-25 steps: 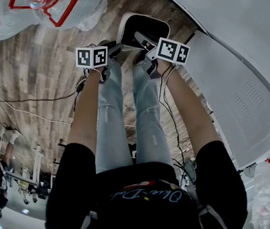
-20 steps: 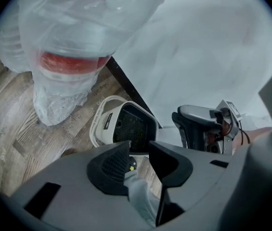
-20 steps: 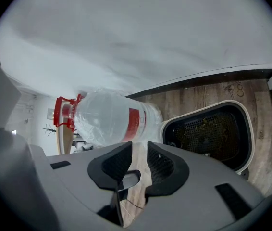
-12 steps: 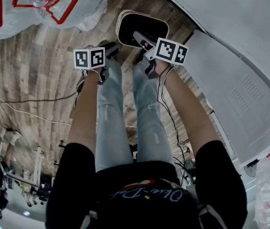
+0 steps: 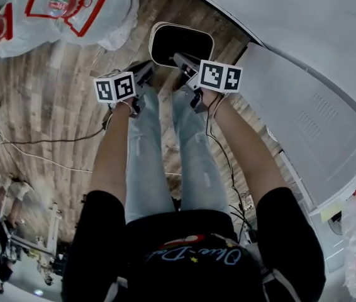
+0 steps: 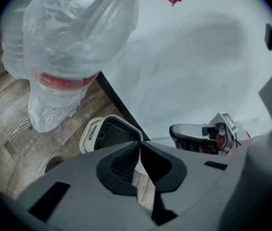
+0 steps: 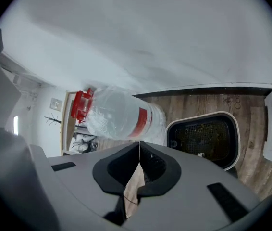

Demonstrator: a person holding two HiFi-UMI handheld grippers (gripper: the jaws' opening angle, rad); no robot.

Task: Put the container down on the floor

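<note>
Since the earlier frame both claws have risen off the container. Their jaws have just been closing on nothing, so the left claw (image 5: 146,71) and right claw (image 5: 181,60) are pressed together and empty. The cream-rimmed, dark-lined rectangular container (image 5: 179,43) stands on the wood-plank floor (image 5: 58,80) just ahead of and below both tips, ungripped, so the placing looks done. A clear plastic-wrapped water bottle with a red label (image 5: 71,5) lies left of the left claw. A white panelled appliance (image 5: 316,112) flanks the right claw, and nothing blocks a retreat.
</note>
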